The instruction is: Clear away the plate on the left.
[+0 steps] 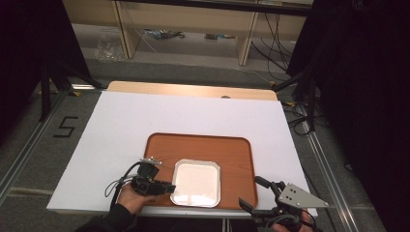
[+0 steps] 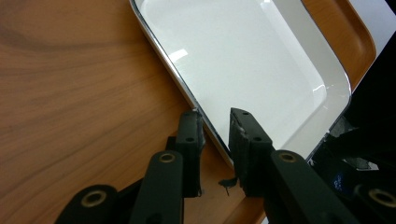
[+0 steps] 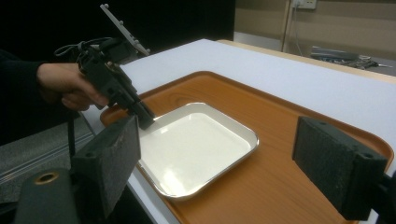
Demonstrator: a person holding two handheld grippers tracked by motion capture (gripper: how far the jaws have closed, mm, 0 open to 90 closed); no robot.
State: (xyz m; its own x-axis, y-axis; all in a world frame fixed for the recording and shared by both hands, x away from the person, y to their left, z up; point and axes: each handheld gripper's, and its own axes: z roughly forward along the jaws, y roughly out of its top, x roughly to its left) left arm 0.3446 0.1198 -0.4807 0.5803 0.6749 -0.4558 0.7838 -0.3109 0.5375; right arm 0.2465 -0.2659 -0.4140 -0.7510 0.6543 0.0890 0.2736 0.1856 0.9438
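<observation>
- The white square plate [image 1: 196,182] lies flat inside the brown wooden tray [image 1: 237,154], toward the tray's near edge, and nothing rests on it.
- The left gripper [image 2: 215,126] has its jaws straddling the plate's left rim, one jaw outside over the tray wood and one inside over the white bottom; a gap shows on each side of the rim, so they are not clamped yet.
- Judging from that, the step in hand is seizing the rim. To do it well, the jaws should go down until the rim's lip sits fully between the pads before closing, since a thin sloped edge may slip out of a shallow pinch.
- A plate lifted by one edge will tip; keeping it low and level looks wise.
- The right gripper [image 1: 263,193] waits near the tray's near right corner, jaws wide apart and holding nothing.
- The tray sits on a white table cover [image 1: 125,121].
</observation>
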